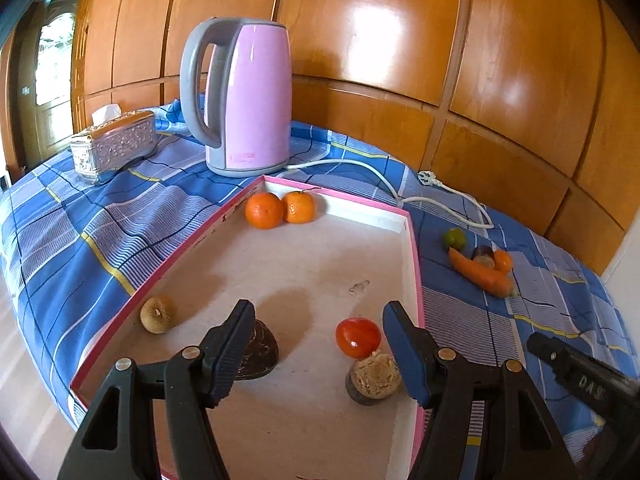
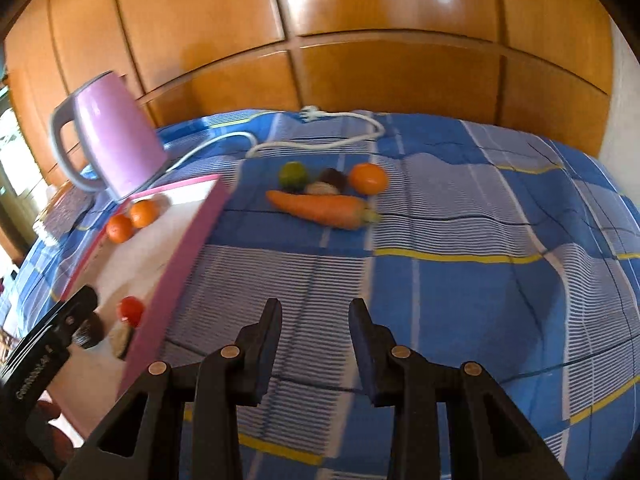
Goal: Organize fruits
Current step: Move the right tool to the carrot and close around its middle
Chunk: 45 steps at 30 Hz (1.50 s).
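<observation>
A wood-panelled wall [image 1: 380,40] was seen behind a blue checked cloth [image 2: 480,280]. A pink tray [image 1: 416,256] held two oranges [image 1: 264,210]; a carrot [image 2: 320,208] lay outside. Both the left gripper [image 1: 320,352] and right gripper [image 2: 316,344] were angled down, jaws apart, empty.

Both tools are black plastic clamps. The left gripper [image 1: 320,336] has two ribbed fingers [image 1: 404,344] with blue inner pads, and brass-coloured round screws [image 1: 447,353] nearest the pink tray [image 1: 416,264]. The right gripper [image 2: 316,340] is built alike, with raised lettering moulded into its black casing.
</observation>
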### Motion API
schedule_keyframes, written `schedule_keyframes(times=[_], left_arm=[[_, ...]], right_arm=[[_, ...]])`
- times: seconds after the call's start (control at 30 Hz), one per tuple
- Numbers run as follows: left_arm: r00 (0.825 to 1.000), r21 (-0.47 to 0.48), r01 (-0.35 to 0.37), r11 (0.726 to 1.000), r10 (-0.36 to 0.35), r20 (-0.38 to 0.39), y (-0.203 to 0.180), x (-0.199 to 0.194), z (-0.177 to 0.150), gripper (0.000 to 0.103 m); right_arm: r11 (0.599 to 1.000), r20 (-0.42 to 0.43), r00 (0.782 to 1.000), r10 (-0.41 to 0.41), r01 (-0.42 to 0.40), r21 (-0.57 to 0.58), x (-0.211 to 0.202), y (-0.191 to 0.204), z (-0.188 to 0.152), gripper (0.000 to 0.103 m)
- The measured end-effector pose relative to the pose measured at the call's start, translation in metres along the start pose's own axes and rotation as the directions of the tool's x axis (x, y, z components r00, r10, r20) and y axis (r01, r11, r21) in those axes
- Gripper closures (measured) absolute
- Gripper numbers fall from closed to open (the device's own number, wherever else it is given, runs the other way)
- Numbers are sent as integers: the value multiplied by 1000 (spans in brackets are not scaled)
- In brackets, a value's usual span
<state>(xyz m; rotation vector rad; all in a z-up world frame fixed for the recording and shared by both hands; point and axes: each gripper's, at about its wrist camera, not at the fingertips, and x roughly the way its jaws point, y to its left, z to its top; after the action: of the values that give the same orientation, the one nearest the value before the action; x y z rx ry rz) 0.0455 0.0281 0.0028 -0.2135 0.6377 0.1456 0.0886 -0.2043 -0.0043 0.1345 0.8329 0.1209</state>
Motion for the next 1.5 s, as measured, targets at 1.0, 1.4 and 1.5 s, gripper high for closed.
schedule_keyframes(times=[1.0, 1.4, 1.5], left_arm=[[991, 39, 126, 991, -124, -59, -21, 12, -4, 36], [988, 59, 136, 989, -131, -86, -26, 16, -6, 36], [987, 55, 138, 989, -133, -91, -25, 17, -7, 36]], right_arm=[[948, -101, 994, 47, -76, -308, 80, -4, 71, 62], [925, -81, 997, 3, -33, -378, 92, 1, 73, 62], [937, -123, 990, 66, -104, -334, 82, 0, 75, 62]])
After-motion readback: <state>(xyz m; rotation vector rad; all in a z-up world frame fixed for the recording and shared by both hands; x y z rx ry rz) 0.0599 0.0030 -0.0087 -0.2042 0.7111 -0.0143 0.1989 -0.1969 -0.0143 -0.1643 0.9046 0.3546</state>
